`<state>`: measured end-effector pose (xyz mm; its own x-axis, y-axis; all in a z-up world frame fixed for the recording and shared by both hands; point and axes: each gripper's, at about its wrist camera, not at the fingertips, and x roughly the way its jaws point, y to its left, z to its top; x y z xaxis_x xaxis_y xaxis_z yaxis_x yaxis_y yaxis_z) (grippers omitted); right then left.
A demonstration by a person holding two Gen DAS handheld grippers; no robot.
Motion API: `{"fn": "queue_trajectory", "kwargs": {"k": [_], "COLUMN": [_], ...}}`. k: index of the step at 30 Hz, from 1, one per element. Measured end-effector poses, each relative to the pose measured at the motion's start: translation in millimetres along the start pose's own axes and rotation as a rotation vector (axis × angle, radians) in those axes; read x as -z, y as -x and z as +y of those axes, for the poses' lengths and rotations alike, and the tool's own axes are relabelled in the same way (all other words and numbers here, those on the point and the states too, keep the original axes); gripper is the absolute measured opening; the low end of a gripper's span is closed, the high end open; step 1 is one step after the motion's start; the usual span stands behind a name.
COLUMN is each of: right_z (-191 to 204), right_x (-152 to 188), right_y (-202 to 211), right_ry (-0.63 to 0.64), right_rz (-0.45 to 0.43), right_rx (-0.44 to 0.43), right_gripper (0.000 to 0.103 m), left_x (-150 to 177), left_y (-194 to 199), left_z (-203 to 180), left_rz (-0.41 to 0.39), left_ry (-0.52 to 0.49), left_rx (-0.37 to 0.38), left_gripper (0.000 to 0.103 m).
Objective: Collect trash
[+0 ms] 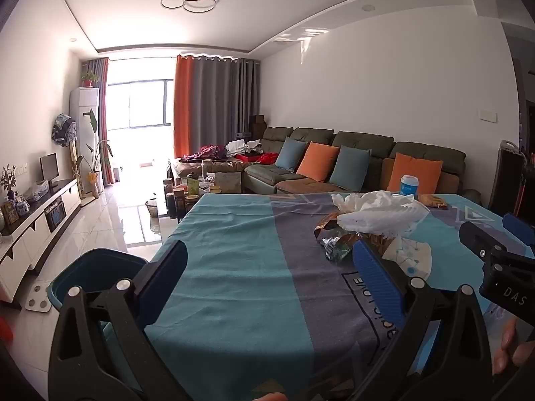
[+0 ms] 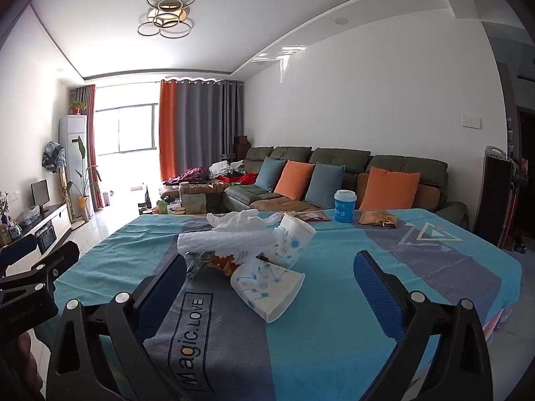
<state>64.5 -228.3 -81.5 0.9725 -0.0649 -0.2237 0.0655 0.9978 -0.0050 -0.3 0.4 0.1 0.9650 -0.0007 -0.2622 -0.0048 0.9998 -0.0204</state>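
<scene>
A heap of trash lies on the cloth-covered table point(image 2: 434, 284): a white foam sheet point(image 2: 227, 239), crumpled tissue point(image 2: 240, 219), foil wrappers point(image 2: 204, 264) and two printed paper cups, one tipped on its side point(image 2: 267, 290), one behind it point(image 2: 294, 240). My right gripper point(image 2: 270, 259) is open, its fingers on either side of the tipped cup but short of it, touching nothing. My left gripper point(image 1: 272, 267) is open over bare cloth, with the heap point(image 1: 378, 214) just beyond its right finger. A teal bin point(image 1: 97, 274) stands on the floor by the table's left edge.
A blue canister point(image 2: 344, 205), a gold snack packet point(image 2: 378, 217) and a maroon packet point(image 2: 312, 215) lie near the table's far edge. Behind it are a green sofa point(image 2: 334, 167) with cushions and a cluttered coffee table point(image 1: 187, 190). A TV cabinet point(image 1: 36, 230) lines the left wall.
</scene>
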Motion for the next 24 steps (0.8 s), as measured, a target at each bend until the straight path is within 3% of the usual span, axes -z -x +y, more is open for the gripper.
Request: {"fn": "queue_trajectory", "kwargs": {"k": [24], "right_z": [-1.1], "right_x": [-2.6], "right_y": [2.7], "right_ry": [-0.005], "right_rz": [-0.005], "right_rx": [-0.003], "right_gripper": [0.096], "left_x": [-5.2], "left_y": [1.8], "left_z": [0.5], "left_rz": [-0.004], "left_ry": [-0.007], "left_rx": [0.007], "left_gripper": [0.098]}}
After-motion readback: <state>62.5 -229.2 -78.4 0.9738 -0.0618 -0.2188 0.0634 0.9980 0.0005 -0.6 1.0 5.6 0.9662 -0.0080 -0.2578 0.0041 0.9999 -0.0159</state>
